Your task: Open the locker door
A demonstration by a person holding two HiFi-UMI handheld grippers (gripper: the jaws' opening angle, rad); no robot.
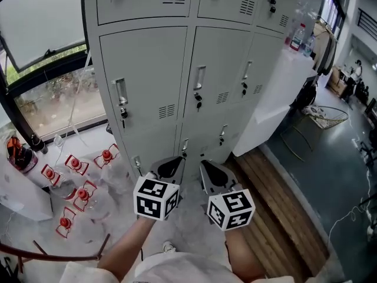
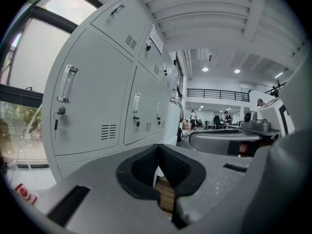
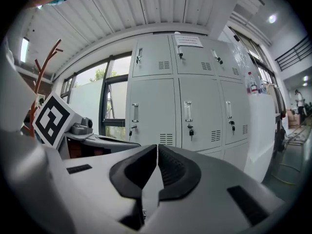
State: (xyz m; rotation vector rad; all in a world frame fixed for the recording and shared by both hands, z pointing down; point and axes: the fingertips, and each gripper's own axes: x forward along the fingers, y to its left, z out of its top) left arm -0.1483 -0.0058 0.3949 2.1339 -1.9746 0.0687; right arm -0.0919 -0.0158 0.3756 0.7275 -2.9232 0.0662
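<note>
down at the person's waist, two tools sit side by side and just apart, both aimed at the lockers. the left hand-held gripper has its jaws closed tip to tip, with nothing between them; through the small gap lower down only floor shows. the right hand-held gripper is closed the same way, pads meeting at the tips and holding nothing. each carries a marker cube at the back, and bare forearms run down from them to the bottom edge.

neither tool touches the lockers. the locker door nearest ahead of them, in the middle of the row, is shut flush with its frame. it has an upright handle on its left side, a key hanging in the lock below that, and a vent to the right. the doors beside it, above it and below it are shut too, and several carry keys of their own.

left of the lockers a window looks out on greenery. on the pale floor under it lie red-and-white things, too small to name. to the right, wooden boards run along a white surface that stands against the end of the lockers, with bottles on top.
</note>
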